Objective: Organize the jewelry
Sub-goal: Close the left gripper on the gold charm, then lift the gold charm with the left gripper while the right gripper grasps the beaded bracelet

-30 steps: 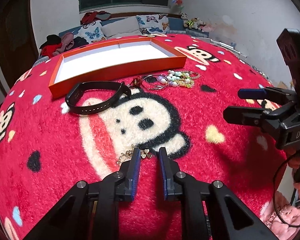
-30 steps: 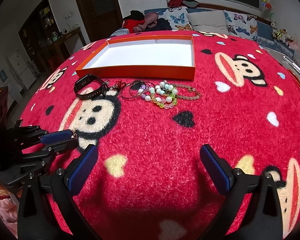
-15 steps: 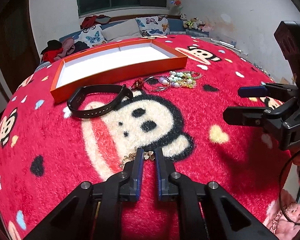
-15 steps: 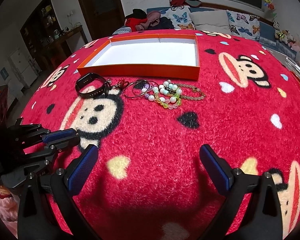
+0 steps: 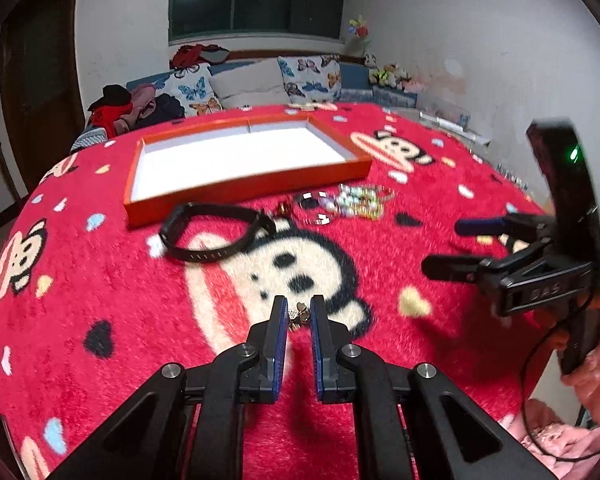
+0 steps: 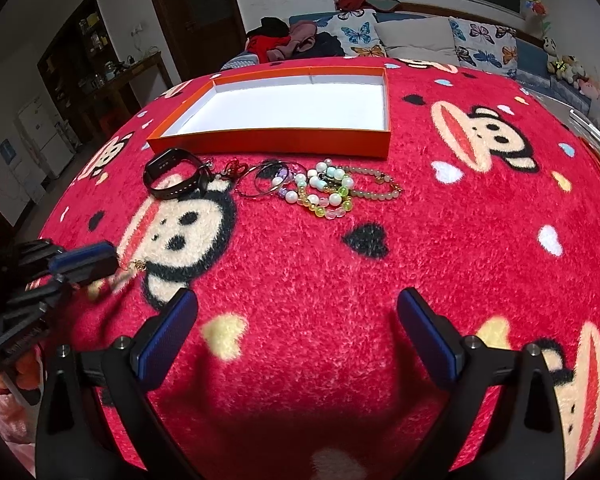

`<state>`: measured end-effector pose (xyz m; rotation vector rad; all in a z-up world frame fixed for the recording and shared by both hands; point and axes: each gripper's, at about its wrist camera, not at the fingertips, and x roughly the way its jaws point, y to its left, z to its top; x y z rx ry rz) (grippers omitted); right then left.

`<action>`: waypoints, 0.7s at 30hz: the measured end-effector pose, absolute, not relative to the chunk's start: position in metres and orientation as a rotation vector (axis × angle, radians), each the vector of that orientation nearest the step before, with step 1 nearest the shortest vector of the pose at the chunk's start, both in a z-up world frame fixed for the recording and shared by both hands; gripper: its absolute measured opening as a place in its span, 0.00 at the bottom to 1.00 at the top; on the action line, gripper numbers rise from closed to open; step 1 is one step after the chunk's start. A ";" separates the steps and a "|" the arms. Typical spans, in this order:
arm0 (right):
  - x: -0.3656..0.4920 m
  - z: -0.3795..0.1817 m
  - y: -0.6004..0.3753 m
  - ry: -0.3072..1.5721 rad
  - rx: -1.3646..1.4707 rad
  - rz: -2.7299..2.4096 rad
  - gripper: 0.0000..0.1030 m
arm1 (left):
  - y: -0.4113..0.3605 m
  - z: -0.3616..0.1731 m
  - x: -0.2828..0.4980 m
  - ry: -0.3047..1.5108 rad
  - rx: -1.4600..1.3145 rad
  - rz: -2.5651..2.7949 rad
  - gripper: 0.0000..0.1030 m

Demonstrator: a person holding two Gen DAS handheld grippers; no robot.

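the left gripper [image 5: 298, 314] had its fingers drawn nearly together on a small gold charm piece [image 5: 299, 314] (little heart-like leaves on a fine chain, hard to make out more), pinched between the blue pads right at the tips; in the right wrist view the same piece [image 6: 134, 267] showed dangling blurred from those tips just above the red monkey blanket [image 6: 440, 208], so it looked lifted clear rather than lying down; the right gripper [image 6: 298, 322] hung with its fingers spread wide and nothing between them, off to the right of the left one and well apart from it.

the step in hand seemed to be the first pick: the charm piece taken up, to be carried to the orange tray [image 5: 244, 190], which lay far ahead of the left fingers with its white floor bare; between the tips and the tray lay the black watch band [image 5: 216, 234], ahead and to the left, and the bead bracelets [image 6: 326, 194] with the thin bangles [image 6: 266, 180], ahead and to the right.

the next move would call for a steady forward carry over the band, high enough that the loose chain would not snag the pile; then a release only once the tips were past the tray's near wall.
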<state>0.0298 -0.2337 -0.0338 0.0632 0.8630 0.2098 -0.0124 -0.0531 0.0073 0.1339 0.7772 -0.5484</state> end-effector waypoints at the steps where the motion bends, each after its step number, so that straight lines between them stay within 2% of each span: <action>1: 0.030 -0.033 -0.234 0.863 0.062 0.209 0.96 | -0.050 0.012 -0.013 0.770 0.128 -0.545 0.11; 8: 0.039 -0.030 -0.235 0.846 0.028 0.223 0.93 | -0.031 0.040 -0.016 0.712 0.111 -0.505 0.11; 19: 0.064 -0.032 -0.258 0.860 0.073 0.207 0.77 | -0.008 0.076 -0.012 0.641 0.095 -0.465 0.11; 21: 0.070 -0.032 -0.261 0.859 0.086 0.208 0.71 | -0.007 0.079 -0.011 0.638 0.098 -0.457 0.11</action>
